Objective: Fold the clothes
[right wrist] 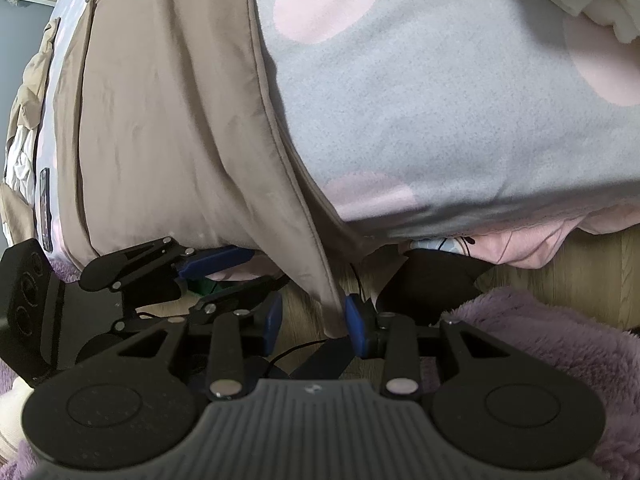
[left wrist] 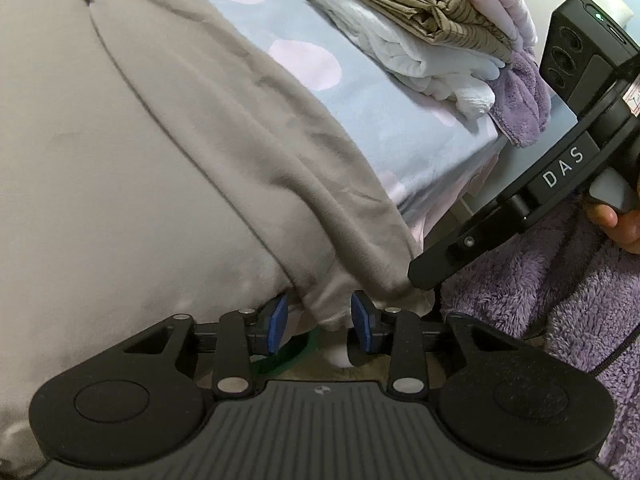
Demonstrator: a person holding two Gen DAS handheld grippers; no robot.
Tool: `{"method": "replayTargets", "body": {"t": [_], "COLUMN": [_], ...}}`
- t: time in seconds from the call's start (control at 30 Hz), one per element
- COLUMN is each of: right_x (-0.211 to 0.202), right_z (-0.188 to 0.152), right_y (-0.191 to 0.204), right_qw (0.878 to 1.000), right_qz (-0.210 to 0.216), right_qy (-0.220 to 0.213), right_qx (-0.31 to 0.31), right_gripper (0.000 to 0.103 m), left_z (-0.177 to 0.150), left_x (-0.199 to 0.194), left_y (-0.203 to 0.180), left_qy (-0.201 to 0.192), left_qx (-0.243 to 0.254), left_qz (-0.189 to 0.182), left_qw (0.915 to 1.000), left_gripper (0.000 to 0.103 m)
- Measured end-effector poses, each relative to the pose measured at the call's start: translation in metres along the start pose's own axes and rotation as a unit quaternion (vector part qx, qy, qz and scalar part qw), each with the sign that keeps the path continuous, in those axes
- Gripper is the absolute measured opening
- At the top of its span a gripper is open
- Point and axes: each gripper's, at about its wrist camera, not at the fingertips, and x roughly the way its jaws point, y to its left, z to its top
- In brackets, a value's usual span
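Two grippers are in view, each with two blue-padded fingers. The left gripper (left wrist: pixel 320 328) has its fingers apart by a moderate gap, and the lower hem of one taupe garment (left wrist: pixel 160 168) hangs down between them; the pads are beside the cloth, but I cannot tell if they touch it. The right gripper (right wrist: pixel 314 326) also has its fingers apart by a similar gap. A corner of the same garment hangs between them and lies against the right pad (right wrist: pixel 354 326), while the left pad stands clear of it. Neither gripper presses the cloth.

In the left wrist view the black body of the right gripper comes in from the right side, its tip just beside the hem, and part of one hand (left wrist: pixel 616 224) is on its trigger. A fluffy purple sleeve (left wrist: pixel 560 300) is below that hand.

The taupe garment lies spread on the bed (left wrist: pixel 360 120), and its lower edge hangs over the near side. The bed has one light blue cover with pink dots. Under the edge, wooden floor (right wrist: pixel 580 272) is seen.

Farther away on the bed is one stack of folded clothes (left wrist: pixel 432 32): I count one purple fluffy piece at the bottom, one white, one brown striped, and one pale pink piece on top.
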Motion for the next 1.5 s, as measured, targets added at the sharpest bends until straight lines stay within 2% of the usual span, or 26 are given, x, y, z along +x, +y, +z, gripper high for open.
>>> {"method": "replayTargets", "body": {"t": [0.07,0.13,0.17,0.23,0.3,0.37,0.43,0.53,0.6,0.7,0.87,0.97,1.0,1.03,1.1,1.23,1.37,1.5], "right_x": [-0.001,-0.002,-0.003,-0.003,-0.003,-0.003,-0.004,-0.005,-0.006,-0.005,-0.001,0.000,0.000,0.001,-0.001,-0.001,-0.005,-0.013], "right_z": [0.000,0.000,0.000,-0.001,-0.001,-0.002,-0.003,-0.005,-0.007,-0.006,-0.004,-0.004,-0.005,-0.005,-0.005,-0.004,-0.002,0.001], "right_y": [0.000,0.001,0.001,0.001,0.002,0.003,0.003,0.004,0.005,0.006,0.009,0.008,0.008,0.007,0.009,0.007,0.010,0.020], "right_qw": [1.000,1.000,1.000,1.000,1.000,1.000,1.000,1.000,1.000,1.000,0.999,0.999,0.999,0.999,0.999,0.999,0.998,0.997], "right_qz": [0.000,0.000,0.000,-0.001,-0.002,-0.004,-0.002,0.010,0.019,0.009,-0.012,-0.024,-0.025,-0.026,-0.029,-0.036,-0.052,-0.061], "right_qy": [0.001,0.001,0.001,0.001,0.002,0.002,0.002,0.007,0.012,0.016,0.023,0.028,0.031,0.033,0.031,0.018,0.004,-0.015], "right_qx": [-0.001,-0.001,-0.002,-0.003,-0.006,-0.008,-0.012,-0.017,-0.019,-0.021,-0.026,-0.020,-0.017,-0.014,-0.018,-0.015,-0.020,-0.047], "right_gripper": [0.038,0.038,0.038,0.038,0.038,0.036,0.013,0.005,0.004,0.004,0.004,0.015,0.027,0.033,0.033,0.038,0.041,0.053], "left_z": [0.001,0.002,0.003,0.003,0.004,0.003,0.003,0.002,0.000,-0.003,-0.002,-0.004,-0.004,-0.004,-0.004,-0.003,0.002,0.010], "left_x": [0.003,0.005,0.006,0.005,0.004,-0.002,-0.008,-0.017,-0.027,-0.037,-0.025,-0.019,-0.018,-0.017,-0.018,-0.027,-0.041,-0.055], "left_y": [0.000,0.000,0.001,0.002,0.002,-0.002,-0.007,-0.013,-0.015,-0.012,0.002,0.003,0.003,0.003,0.001,-0.003,-0.007,-0.010], "left_qy": [-0.003,-0.003,-0.003,-0.003,-0.001,0.001,0.002,0.004,0.005,0.010,0.033,0.053,0.058,0.062,0.069,0.067,0.054,0.050], "left_qx": [-0.004,-0.005,-0.005,-0.007,-0.005,0.000,0.005,0.013,0.013,0.001,-0.038,-0.045,-0.046,-0.046,-0.041,-0.029,-0.013,0.007], "left_qz": [-0.002,0.000,0.001,0.000,-0.002,-0.005,-0.006,-0.007,-0.009,-0.005,-0.003,0.004,0.006,0.008,0.016,0.043,0.056,0.069], "left_qw": [1.0000,1.0000,1.0000,1.0000,1.0000,1.0000,1.0000,0.9999,0.9999,0.9999,0.9987,0.9976,0.9972,0.9970,0.9966,0.9964,0.9969,0.9963], "left_gripper": [0.025,0.014,0.012,0.002,0.000,0.000,0.000,0.000,0.000,0.000,0.000,0.000,0.000,0.000,0.004,0.025,0.026,0.026]}}
